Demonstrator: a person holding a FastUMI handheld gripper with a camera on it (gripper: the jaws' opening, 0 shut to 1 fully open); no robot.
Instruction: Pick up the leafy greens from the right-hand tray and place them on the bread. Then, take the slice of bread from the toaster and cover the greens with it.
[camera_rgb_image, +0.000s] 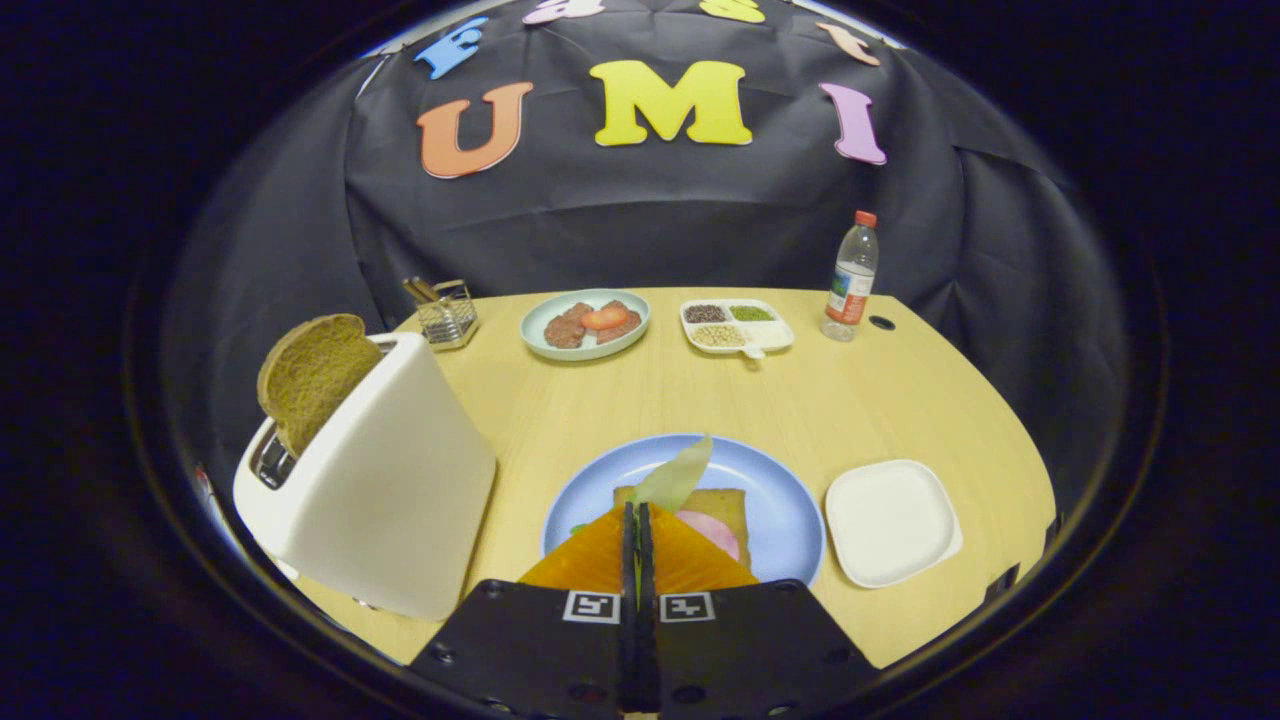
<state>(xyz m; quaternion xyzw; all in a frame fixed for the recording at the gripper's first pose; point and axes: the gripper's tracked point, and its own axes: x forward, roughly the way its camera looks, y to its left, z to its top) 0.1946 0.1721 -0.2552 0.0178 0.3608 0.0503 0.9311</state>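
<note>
The table (640, 400), pale wood, spreads across the middle of the frame, its far edge against the black cloth wall. At lower left stands the toaster (385, 490), cream-white and tilted in this fisheye view, with a brown slice (312, 375) sticking up out of its slot, about half of it showing.

In the lower centre lies the blue plate (780, 500), round, just ahead of the fingers. On it sits the bread (730, 505), a square toasted piece, with something pink and round on it at its right side. To the right of the plate, apart from it, is the white tray (890, 520), square with rounded corners.

At the bottom centre the gripper (638, 520) reaches over the near side of the plate. Its orange fingers (690, 560) are pressed together with only a thin dark line between them, and the greens (678, 472) rise from between the tips as a pale green leaf leaning up and to the right over the bread. The leaf seems to be pinched at its stem end, though the hold itself is hard to make out.

Along the far edge of the table, upper centre, are a pale green dish (585, 325) with red and brown food, and a white divided dish (737, 327) of grains. A bottle (851, 277) with a red cap stands at upper right, and a small wire holder (446, 312) at upper left.
</note>
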